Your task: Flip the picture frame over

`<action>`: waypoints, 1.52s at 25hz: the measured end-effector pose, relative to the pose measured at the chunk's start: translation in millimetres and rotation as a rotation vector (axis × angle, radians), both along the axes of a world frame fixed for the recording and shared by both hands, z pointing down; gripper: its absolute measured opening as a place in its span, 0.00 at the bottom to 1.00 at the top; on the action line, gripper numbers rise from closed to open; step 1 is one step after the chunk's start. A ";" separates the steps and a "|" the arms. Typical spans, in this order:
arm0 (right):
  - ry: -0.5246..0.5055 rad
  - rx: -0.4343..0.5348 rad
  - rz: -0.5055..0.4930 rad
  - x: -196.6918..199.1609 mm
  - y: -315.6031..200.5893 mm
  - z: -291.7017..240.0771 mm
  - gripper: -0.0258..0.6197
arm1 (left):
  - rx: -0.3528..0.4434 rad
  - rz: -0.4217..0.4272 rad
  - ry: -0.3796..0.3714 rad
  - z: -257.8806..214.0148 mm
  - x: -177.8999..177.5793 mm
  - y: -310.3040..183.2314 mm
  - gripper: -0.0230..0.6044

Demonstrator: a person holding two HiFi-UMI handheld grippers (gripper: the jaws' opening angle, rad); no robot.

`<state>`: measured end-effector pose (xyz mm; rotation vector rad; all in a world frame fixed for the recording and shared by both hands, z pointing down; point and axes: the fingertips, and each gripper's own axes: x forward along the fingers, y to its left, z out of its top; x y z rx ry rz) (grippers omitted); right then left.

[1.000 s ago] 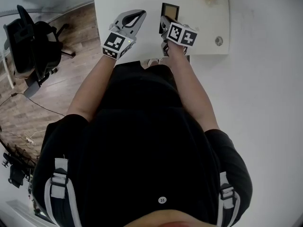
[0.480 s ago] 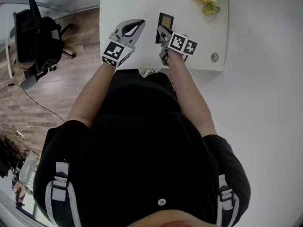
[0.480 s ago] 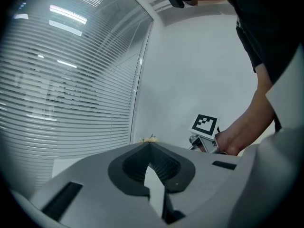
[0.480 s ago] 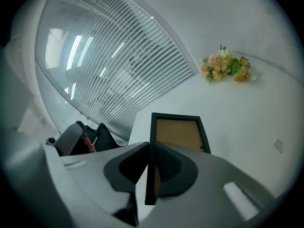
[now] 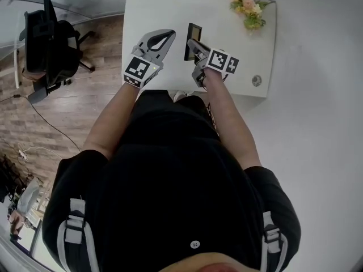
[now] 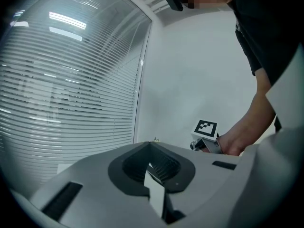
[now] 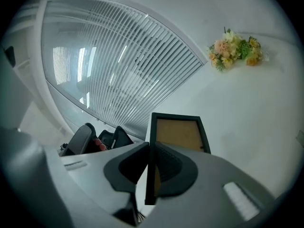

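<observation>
Clamped in the right tool (image 5: 194, 45) by one thin edge: the picture frame (image 5: 193, 41), tilted steeply over the desk (image 5: 159, 4) near its front, brown backing showing in the right gripper view. Shut on nothing: the left tool (image 5: 168, 34), just beside. Could pivot or slip from so narrow a pinch mid-turn and slap down hard, perhaps off the near rim.

Matt black picture frame (image 7: 178, 133), cardboard-like brown back; smooth white table (image 5: 153, 10); wood floor (image 5: 57, 118).
</observation>
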<state>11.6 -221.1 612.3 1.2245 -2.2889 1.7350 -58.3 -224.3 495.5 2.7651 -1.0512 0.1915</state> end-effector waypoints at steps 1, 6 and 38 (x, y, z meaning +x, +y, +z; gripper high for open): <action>-0.016 -0.004 -0.006 -1.5 0.1 1.0 0.12 | -0.002 -0.006 0.000 0.5 -0.8 -0.1 0.04; -0.147 -0.037 -0.011 -4.7 4.0 6.2 0.12 | -0.009 -0.043 -0.001 4.4 -2.8 2.2 0.04; -0.797 -0.121 0.009 -13.6 0.0 37.3 0.12 | -0.085 -0.141 0.046 46.5 -3.5 3.6 0.04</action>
